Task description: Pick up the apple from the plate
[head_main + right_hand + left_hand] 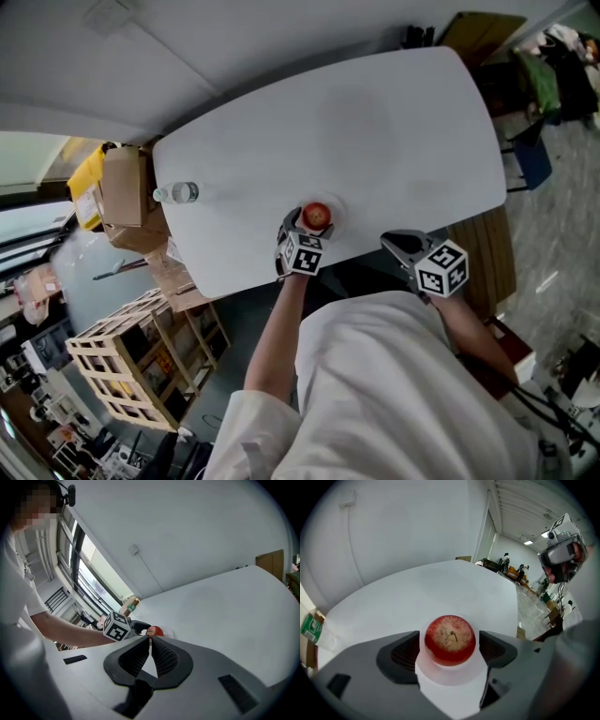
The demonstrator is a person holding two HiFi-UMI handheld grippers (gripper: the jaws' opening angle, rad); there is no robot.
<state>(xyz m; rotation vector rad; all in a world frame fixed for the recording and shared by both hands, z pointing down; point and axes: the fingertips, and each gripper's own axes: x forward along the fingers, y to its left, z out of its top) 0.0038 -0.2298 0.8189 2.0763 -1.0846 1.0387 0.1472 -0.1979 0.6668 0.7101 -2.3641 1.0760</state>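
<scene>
A red apple [317,215] [450,639] sits on a small white plate [337,208] [451,676] near the front edge of the white table [375,141]. My left gripper [309,226] [449,645] is open, one finger at each side of the apple and a thin gap at each pad. My right gripper [395,243] [150,641] hovers at the table's front edge to the right of the plate, shut with nothing in it. In the right gripper view the apple [156,631] shows beside the left gripper's marker cube [117,626].
A water bottle [178,192] lies at the table's left end. Cardboard boxes [122,187] and a wooden crate [122,366] stand on the floor at the left. A wooden surface [486,253] is off the table's right end.
</scene>
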